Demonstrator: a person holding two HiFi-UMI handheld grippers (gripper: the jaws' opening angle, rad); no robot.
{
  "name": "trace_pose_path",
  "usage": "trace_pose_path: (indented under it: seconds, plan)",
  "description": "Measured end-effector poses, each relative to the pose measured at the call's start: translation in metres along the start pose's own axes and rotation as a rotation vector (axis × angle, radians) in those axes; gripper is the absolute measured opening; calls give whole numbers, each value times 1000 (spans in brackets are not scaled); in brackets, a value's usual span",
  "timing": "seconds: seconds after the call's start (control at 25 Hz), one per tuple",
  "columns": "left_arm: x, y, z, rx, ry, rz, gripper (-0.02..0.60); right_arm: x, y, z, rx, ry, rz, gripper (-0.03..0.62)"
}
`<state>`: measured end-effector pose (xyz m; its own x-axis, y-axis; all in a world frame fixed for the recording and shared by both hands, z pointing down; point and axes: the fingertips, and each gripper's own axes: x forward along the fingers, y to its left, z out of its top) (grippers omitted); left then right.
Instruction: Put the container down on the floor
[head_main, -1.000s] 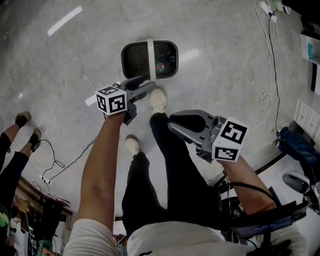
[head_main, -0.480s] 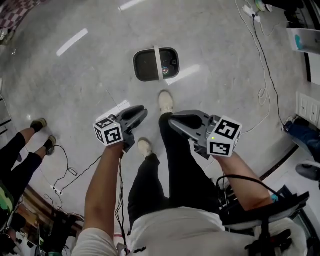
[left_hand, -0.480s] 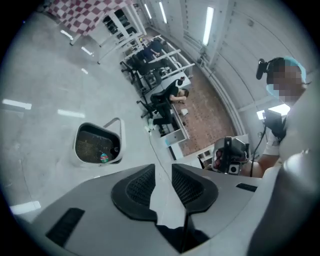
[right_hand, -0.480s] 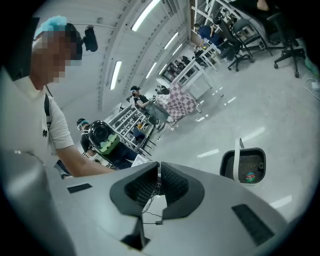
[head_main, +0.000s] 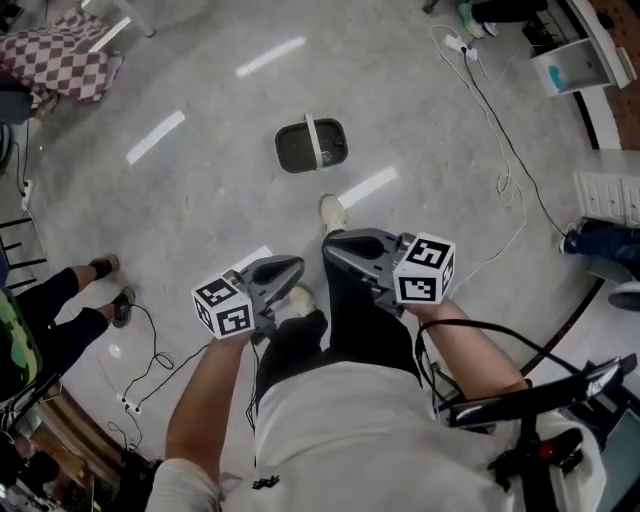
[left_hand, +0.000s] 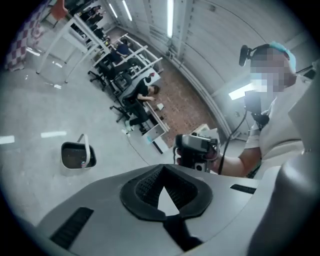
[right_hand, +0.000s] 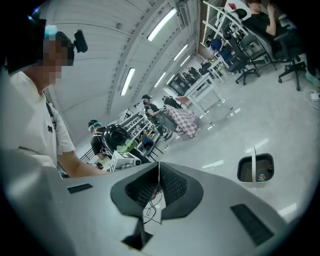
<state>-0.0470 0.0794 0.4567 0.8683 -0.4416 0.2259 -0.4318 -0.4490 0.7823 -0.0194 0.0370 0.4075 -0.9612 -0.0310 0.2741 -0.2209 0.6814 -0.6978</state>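
Black pads on my left gripper (left_hand: 161, 167) have just closed together on nothing; the right gripper (right_hand: 159, 166) is pinched closed and empty too. Both point forward, nearly level, on bent bare forearms (head_main: 205, 400) before my waist. My container (head_main: 311, 146) sits on the floor (head_main: 200, 200) well ahead, beyond my shoe (head_main: 333, 212).

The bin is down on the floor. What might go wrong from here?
The bin stands just ahead of the person's shoe; a step forward might kick or tip it. A white cable on the right and a black cable on the left lie loose on the floor and might trip someone.
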Motion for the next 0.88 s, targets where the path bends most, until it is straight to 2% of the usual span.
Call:
trace_pose_path:
  seconds: [0.24,0.44,0.6,0.8,0.88]
  plan:
    - [-42,-97,21,76,-72,-30,9,-17,79,18,-52,-51,28,18]
    - [-64,-155,28,137,-78,-31,9,-28,132,23,-90,-85,48,17]
    - [-78,-185,50,187,-91,-18,9,-32,162,41,-109,-120,69,17]
    - [-82,-215,74,224,-177,-7,9,-44,192,59,-176,-124,88,16]
    - [-84,-224,76,275,-164,9,9,-45,202,61,-195,-123,96,17]
